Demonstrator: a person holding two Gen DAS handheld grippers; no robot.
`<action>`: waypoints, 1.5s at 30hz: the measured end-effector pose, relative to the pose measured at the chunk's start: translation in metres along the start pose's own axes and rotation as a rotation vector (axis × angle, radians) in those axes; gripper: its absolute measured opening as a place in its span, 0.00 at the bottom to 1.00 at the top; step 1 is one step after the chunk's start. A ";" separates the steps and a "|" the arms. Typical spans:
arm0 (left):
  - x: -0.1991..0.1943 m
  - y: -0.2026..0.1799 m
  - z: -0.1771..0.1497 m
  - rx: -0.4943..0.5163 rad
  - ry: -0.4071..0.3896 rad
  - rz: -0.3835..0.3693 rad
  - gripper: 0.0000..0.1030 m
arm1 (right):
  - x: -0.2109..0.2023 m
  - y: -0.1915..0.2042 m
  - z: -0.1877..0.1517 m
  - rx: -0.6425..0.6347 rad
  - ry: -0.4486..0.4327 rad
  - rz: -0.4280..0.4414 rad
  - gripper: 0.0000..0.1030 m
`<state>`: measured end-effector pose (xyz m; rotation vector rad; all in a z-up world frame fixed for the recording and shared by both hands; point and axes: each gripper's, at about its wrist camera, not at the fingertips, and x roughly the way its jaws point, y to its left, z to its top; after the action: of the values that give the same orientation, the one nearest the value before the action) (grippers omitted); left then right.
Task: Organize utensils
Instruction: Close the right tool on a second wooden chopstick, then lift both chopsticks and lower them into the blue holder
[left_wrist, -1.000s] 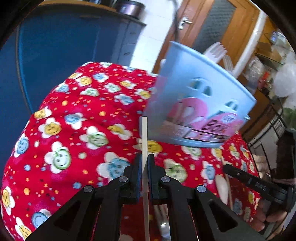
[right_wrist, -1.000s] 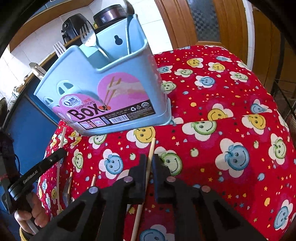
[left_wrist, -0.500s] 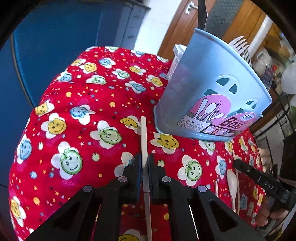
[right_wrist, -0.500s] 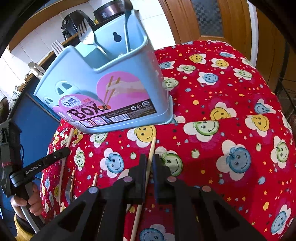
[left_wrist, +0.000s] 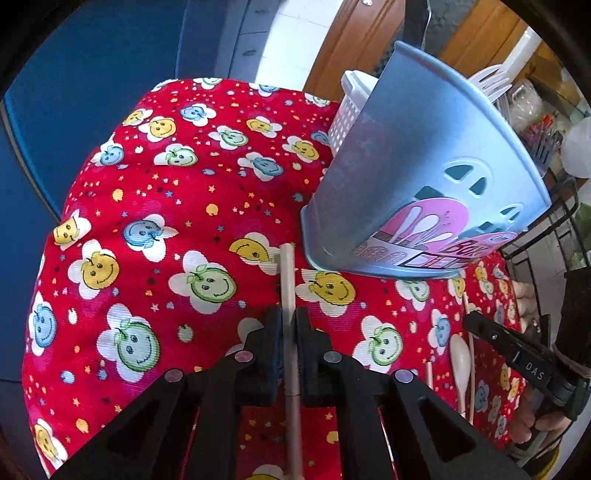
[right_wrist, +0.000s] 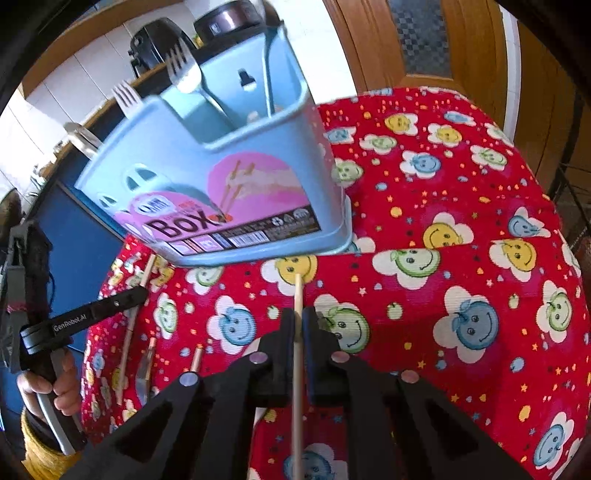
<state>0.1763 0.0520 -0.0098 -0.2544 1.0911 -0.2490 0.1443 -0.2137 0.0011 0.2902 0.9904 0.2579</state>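
Each gripper clamps a chopstick between narrow fingers: the left gripper (left_wrist: 289, 325) holds a chopstick (left_wrist: 287, 273) at lower centre of its view, and the right gripper (right_wrist: 298, 325) holds its own chopstick (right_wrist: 298, 295) likewise. Both tips point up-frame at the blue box (right_wrist: 221, 184), which stands on the red cloth (right_wrist: 461, 258) with a fork (right_wrist: 184, 74) inside. A white spoon (left_wrist: 460, 363) lies on the cloth at lower right of the left view.
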 end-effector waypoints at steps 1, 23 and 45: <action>-0.003 0.000 -0.002 -0.007 -0.008 -0.016 0.07 | -0.005 0.001 0.000 0.000 -0.017 0.006 0.06; -0.136 -0.046 -0.007 0.080 -0.492 -0.155 0.07 | -0.122 0.035 0.013 -0.082 -0.482 0.062 0.06; -0.158 -0.092 0.082 0.149 -0.723 -0.103 0.07 | -0.134 0.047 0.093 -0.127 -0.670 0.046 0.06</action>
<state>0.1740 0.0224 0.1885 -0.2396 0.3427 -0.2974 0.1494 -0.2272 0.1704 0.2579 0.3043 0.2405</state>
